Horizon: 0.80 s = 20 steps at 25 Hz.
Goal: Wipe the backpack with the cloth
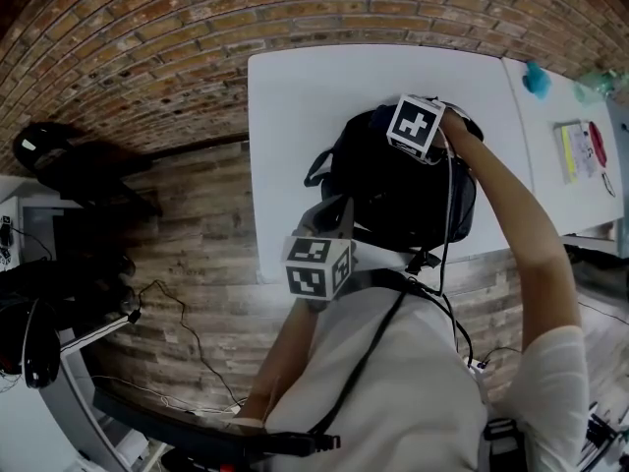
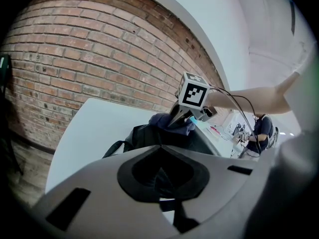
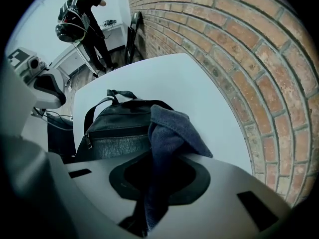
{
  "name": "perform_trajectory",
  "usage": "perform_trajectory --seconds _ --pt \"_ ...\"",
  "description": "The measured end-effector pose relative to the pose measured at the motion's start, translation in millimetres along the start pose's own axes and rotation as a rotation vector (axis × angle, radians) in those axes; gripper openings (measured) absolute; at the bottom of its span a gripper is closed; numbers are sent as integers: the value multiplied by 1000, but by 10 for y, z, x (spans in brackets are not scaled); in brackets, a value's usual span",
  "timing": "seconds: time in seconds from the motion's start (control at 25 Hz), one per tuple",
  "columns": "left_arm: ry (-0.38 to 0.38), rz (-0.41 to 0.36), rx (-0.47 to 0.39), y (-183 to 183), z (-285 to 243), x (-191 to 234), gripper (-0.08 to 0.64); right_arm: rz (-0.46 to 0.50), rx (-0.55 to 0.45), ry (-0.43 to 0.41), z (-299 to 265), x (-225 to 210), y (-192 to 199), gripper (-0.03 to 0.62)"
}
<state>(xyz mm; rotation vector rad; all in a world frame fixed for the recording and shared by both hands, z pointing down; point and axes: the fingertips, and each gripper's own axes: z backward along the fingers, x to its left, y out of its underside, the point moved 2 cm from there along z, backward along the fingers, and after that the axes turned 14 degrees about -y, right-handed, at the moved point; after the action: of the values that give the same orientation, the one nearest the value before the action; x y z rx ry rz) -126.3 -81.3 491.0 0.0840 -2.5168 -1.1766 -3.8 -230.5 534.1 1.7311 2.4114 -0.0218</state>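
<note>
Wiping is in hand: the right gripper (image 3: 157, 180) pinches the blue-grey cloth (image 3: 169, 131), draped over the black backpack (image 3: 117, 133) at frame centre. The left gripper (image 2: 160, 178) seems clamped on its dark near edge. Next, I judge, drag the cloth across under steady pressure

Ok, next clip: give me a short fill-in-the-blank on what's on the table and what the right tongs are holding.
1. The right tongs grip a dark blue ___.
2. That item drapes over the top of a ___ backpack.
3. The backpack lies on a ___ table.
4. The wall beside the table is made of ___.
Missing words: cloth, black, white, brick.
</note>
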Motion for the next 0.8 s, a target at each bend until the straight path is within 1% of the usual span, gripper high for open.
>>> perform_trajectory --seconds 0.4,0.8 --pt "-5 8 -5 18 37 6 3 56 24 -86 -80 325 27 68" --pt "-5 14 -7 46 62 -1 3 127 44 -146 -142 696 103 67"
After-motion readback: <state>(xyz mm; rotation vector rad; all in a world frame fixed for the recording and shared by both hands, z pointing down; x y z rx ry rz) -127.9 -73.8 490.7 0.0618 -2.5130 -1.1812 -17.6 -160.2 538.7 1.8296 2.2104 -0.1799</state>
